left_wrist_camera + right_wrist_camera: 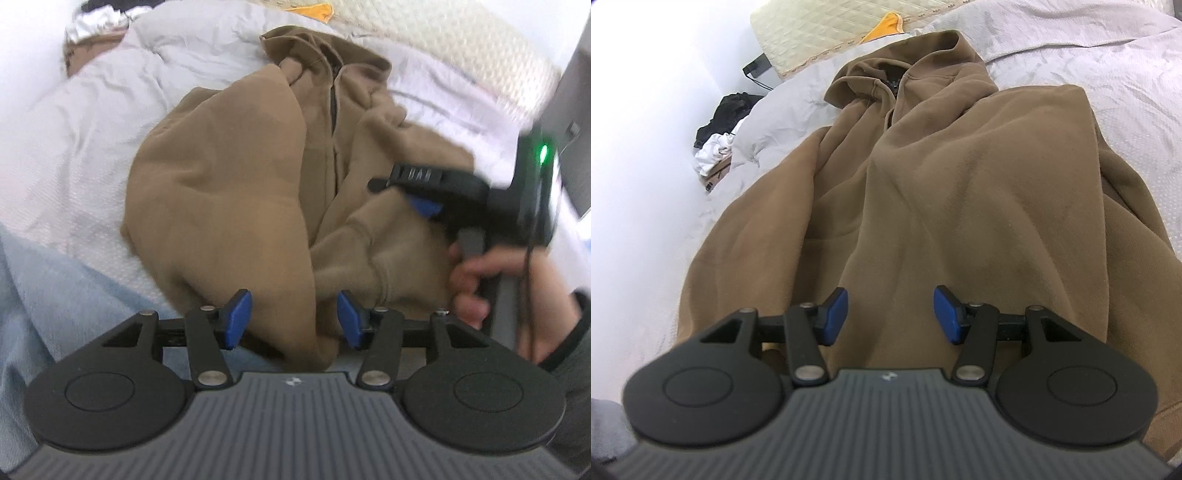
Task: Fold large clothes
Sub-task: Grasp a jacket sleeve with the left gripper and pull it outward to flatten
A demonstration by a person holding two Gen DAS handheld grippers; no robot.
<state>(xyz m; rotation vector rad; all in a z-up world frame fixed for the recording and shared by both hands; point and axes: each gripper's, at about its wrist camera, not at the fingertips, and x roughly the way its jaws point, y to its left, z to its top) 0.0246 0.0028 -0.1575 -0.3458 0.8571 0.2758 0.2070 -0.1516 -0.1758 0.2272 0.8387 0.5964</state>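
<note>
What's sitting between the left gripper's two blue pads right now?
A fold of the brown hoodie runs between the left gripper pads, which stand apart and do not pinch it. The left wrist view shows this.

Hoodie is a flat tan-brown all over, no print, and the zip down its front reads dark grey. The sheet under the hoodie is pale lilac-grey with a fine crinkly texture. Above the hoodie's hood sits a cream quilt stitched in diamonds, with an orange-yellow cloth poking out beside it. Left of the hoodie there's a heap of black and white clothes. Both grippers are black with bright blue pads and a ribbed grey body. The right one shows a green light in the left view. Light blue fabric lower left of the hoodie there.
</note>
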